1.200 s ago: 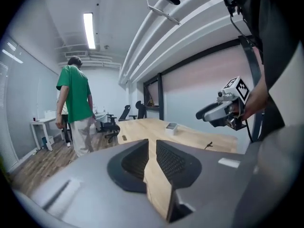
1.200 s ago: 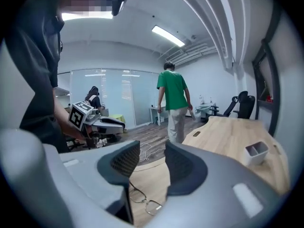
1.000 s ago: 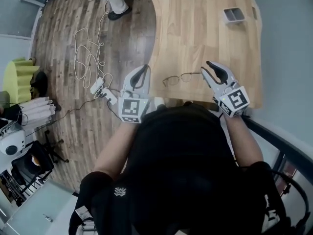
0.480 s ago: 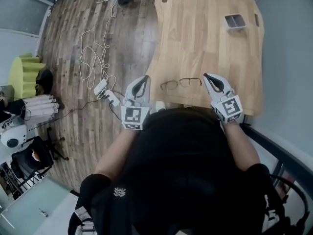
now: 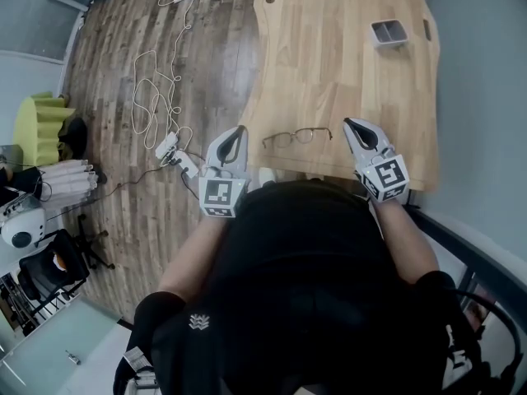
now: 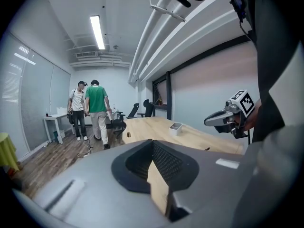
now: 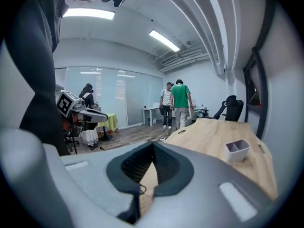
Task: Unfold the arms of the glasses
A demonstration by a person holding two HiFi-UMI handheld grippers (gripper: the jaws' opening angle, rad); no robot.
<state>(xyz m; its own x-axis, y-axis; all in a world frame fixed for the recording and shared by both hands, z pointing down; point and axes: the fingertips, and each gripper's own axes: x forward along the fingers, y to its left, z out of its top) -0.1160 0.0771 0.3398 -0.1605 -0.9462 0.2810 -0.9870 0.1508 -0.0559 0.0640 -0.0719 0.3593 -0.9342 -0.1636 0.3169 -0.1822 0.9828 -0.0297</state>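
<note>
Two grippers, my left (image 5: 236,134) and right (image 5: 349,125), jaws pressed together and empty, flank the glasses (image 5: 296,137) by the table's (image 5: 329,72) near edge; farther off sits a tray (image 5: 391,30), a cable (image 5: 152,97) looping on the floor to the left

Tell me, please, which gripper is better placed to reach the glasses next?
Right, probably. The right gripper is over the table, its tip close to one end of the glasses; the left gripper sits past the table edge, farther off.
</note>
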